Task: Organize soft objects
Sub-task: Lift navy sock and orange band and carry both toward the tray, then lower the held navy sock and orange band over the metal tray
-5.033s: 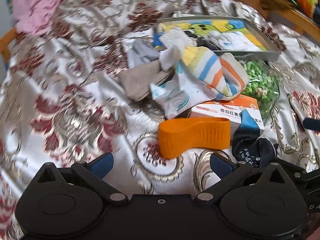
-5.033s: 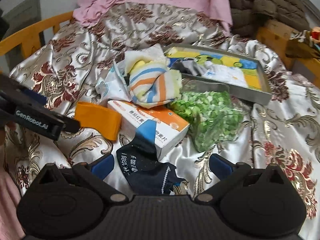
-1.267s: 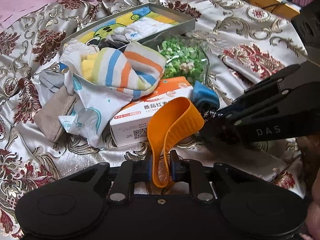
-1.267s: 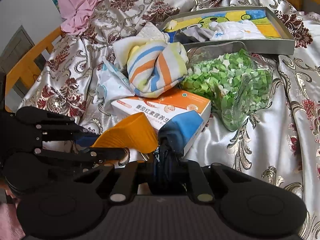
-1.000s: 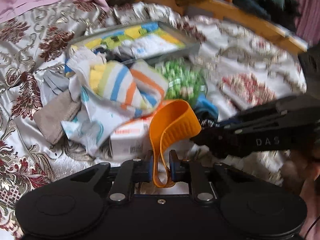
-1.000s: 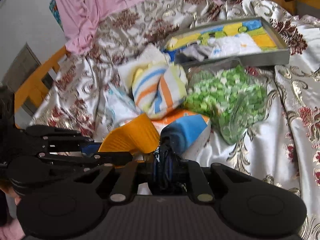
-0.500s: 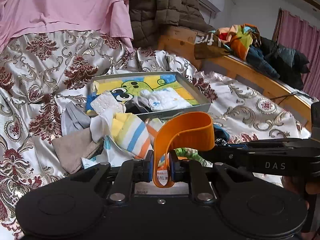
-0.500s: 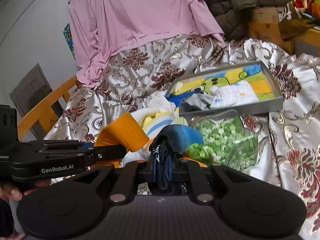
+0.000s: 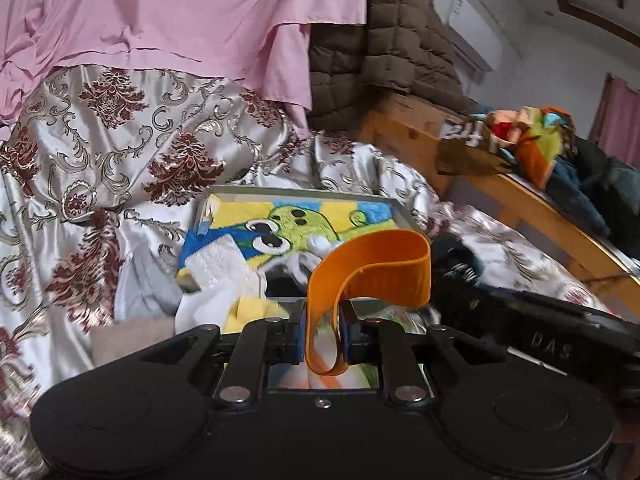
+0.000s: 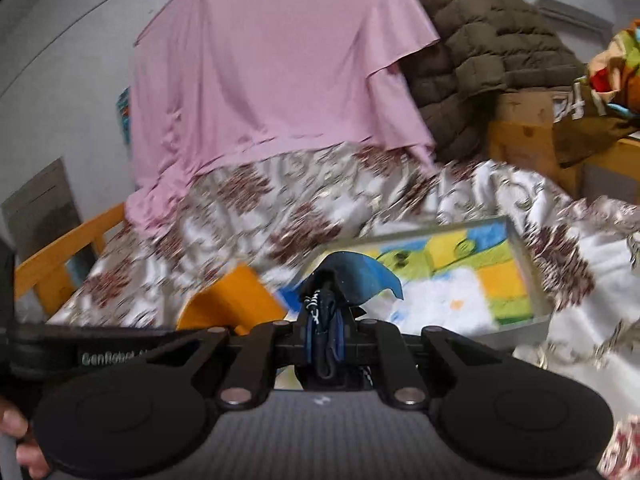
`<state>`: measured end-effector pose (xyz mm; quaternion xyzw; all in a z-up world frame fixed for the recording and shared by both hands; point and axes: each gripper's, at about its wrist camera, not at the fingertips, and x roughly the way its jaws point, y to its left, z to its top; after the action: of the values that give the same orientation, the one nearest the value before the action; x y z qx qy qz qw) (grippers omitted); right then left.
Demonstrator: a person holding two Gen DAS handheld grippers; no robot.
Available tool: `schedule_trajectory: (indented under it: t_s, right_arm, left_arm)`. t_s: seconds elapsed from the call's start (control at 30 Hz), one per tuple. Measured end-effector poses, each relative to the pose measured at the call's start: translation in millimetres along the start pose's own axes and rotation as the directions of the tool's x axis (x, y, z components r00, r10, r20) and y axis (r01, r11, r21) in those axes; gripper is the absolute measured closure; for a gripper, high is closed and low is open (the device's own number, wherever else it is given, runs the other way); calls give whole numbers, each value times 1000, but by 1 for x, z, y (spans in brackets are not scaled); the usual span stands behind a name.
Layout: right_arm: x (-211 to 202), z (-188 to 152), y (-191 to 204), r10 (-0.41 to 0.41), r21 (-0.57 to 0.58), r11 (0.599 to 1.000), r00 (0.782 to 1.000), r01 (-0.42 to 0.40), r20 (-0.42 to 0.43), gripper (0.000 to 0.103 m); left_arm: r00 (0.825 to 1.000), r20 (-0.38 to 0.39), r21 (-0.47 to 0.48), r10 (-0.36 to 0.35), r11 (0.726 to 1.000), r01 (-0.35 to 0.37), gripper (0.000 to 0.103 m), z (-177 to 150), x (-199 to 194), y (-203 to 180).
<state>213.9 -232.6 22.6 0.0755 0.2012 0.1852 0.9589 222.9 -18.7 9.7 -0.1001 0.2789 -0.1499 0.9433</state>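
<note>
My left gripper (image 9: 322, 338) is shut on an orange band (image 9: 372, 268) that loops up in front of the camera. My right gripper (image 10: 325, 338) is shut on a dark blue sock (image 10: 352, 276). Both are held above the bed, close to a grey tray (image 9: 296, 192) lined with a yellow and blue cartoon cloth; the tray also shows in the right wrist view (image 10: 524, 324). White cloths (image 9: 220, 264) lie at the tray's near left. The orange band shows at the left in the right wrist view (image 10: 228, 302).
The bed has a silver and maroon patterned cover (image 9: 120, 168). A pink sheet (image 9: 180, 20) and a brown quilted jacket (image 9: 380, 52) hang behind. A wooden bed frame (image 9: 540, 208) with piled clothes stands on the right. A grey sock (image 9: 140, 288) lies left of the tray.
Both grippers have risen and moved toward the tray, carrying the band and the sock. The box, striped sock and green bag have dropped out of view below.
</note>
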Motion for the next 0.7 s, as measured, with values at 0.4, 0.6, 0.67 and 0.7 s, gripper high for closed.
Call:
schedule_trajectory:
  t_s: [0.4, 0.6, 0.67, 0.7]
  right_arm:
    - [62, 24, -82, -114, 143, 983, 993, 112, 7, 90]
    - [80, 23, -115, -142, 215, 966, 990, 143, -23, 90]
    - [86, 22, -121, -143, 219, 964, 989, 150, -48, 90]
    - [89, 21, -124, -154, 217, 962, 986, 163, -58, 90]
  left_arm:
    - [996, -34, -77, 77, 994, -80, 84, 43, 123, -18]
    - [993, -79, -94, 90, 991, -97, 83, 51, 167, -31]
    - [987, -115, -94, 107, 988, -119, 83, 51, 179, -32]
    - [985, -134, -104, 112, 987, -126, 82, 51, 185, -31]
